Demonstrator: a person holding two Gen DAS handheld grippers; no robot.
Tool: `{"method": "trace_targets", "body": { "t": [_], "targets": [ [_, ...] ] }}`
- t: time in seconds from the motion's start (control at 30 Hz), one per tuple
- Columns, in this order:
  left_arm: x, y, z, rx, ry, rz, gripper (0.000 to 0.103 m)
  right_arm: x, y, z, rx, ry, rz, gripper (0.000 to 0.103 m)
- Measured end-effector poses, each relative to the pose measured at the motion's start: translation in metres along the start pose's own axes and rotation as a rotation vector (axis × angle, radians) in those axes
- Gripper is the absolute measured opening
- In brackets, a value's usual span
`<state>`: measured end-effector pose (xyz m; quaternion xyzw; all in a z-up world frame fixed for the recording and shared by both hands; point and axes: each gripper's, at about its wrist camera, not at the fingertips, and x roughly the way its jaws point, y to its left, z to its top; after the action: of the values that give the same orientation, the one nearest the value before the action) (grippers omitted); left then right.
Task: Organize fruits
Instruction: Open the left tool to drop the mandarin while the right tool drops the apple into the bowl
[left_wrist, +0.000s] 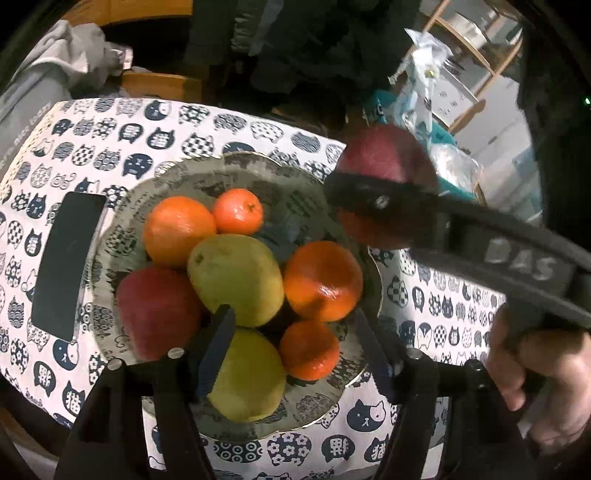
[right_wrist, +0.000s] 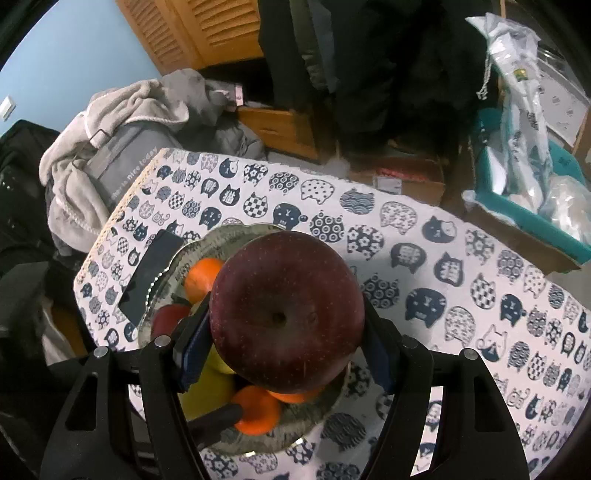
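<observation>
A glass bowl on the cat-print tablecloth holds several oranges, two yellow-green pears and a red apple. My left gripper is open and empty, just above the near pear. My right gripper is shut on a dark red apple and holds it above the bowl. In the left wrist view that apple hangs over the bowl's right rim.
A black phone lies left of the bowl, touching its rim; it also shows in the right wrist view. A teal bin with plastic bags stands beyond the table's right. Grey clothing is heaped at the far left.
</observation>
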<state>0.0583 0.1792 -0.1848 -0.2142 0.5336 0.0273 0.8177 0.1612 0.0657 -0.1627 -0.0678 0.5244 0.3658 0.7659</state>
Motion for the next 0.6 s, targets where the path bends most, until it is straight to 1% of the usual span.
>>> {"method": "trace_targets", "body": {
  "t": [0.2, 0.37, 0.5, 0.6],
  "targets": [
    [-0.008, 0.011, 0.004, -0.012, -0.041, 0.063, 0.070, 0.024, -0.003, 0.004, 0.021, 0.040, 0.022, 0.071],
    [-0.010, 0.022, 0.009, -0.020, -0.077, 0.119, 0.071, 0.040, -0.002, 0.003, 0.014, 0.068, 0.021, 0.071],
    [-0.013, 0.029, 0.011, -0.040, -0.096, 0.138, 0.071, 0.046, 0.000, 0.005, 0.000, 0.077, 0.022, 0.072],
    [-0.014, 0.032, 0.013, -0.050, -0.106, 0.148, 0.071, 0.049, -0.002, 0.007, 0.009, 0.086, 0.040, 0.073]
  ]
}}
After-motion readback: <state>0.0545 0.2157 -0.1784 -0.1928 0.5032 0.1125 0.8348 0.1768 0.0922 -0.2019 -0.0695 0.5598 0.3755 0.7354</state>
